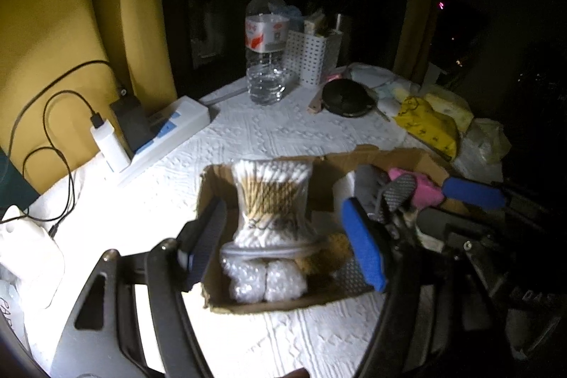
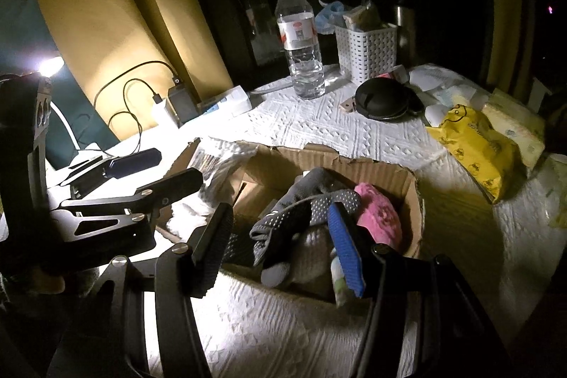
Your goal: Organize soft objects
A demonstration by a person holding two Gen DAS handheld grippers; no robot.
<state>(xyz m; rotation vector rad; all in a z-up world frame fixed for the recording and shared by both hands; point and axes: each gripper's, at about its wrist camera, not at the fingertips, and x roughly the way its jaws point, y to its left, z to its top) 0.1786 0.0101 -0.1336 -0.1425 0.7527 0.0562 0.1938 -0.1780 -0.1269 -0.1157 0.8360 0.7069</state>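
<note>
cotton-swab pack [image 1: 271,201], clear wrap, white tips, tan stems, lying in cardboard box [image 1: 319,302] between the parted, empty fingers of left hand-held gripper [image 1: 285,245], above a bubble-wrap bundle [image 1: 265,278]. grey dotted sock [image 2: 283,222] and pink plush [image 2: 377,216] piled in the same box, between the spread fingers of right hand-held gripper [image 2: 281,250], touched by neither. both angled down over white-clothed desk [image 2: 319,126].

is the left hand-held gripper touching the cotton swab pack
Apart. The left wrist view shows the left hand-held gripper open, with cardboard visible between each finger and the cotton swab pack.
</note>
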